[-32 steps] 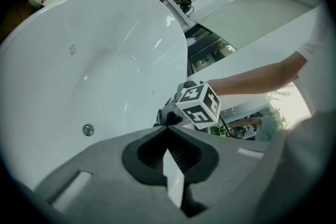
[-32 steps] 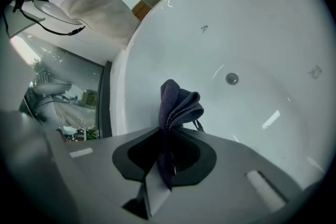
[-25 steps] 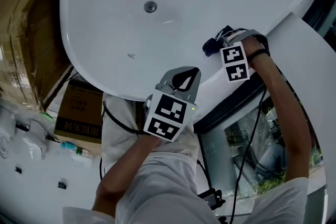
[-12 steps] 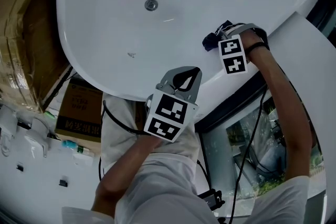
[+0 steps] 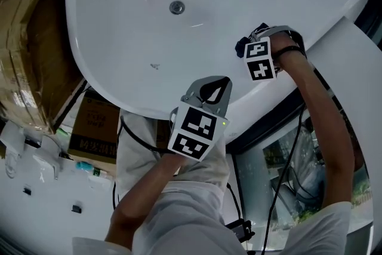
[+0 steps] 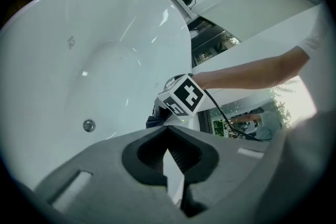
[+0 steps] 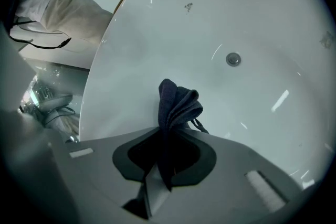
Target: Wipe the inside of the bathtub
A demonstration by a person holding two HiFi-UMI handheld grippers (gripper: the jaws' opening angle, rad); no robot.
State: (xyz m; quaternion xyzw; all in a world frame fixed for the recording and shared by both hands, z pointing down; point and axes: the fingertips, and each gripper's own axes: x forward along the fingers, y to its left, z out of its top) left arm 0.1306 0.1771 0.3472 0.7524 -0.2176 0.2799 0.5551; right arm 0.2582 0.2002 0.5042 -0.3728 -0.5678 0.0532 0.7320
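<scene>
A cardboard box (image 5: 94,134) is sitting on the floor at my far left, just outside the white bathtub (image 5: 131,39), whose drain (image 5: 176,7) is showing in the bottom of the basin. My left gripper (image 6: 167,131) is hanging over the tub's near edge with its fingers pressed together on nothing. To the right, my right gripper (image 7: 167,132) is pinching a dark cloth (image 7: 177,102) that is sticking out in folds past the fingertips. I am holding it inside the tub, close to the sloping right wall just under the rim; I cannot tell whether it is touching.
</scene>
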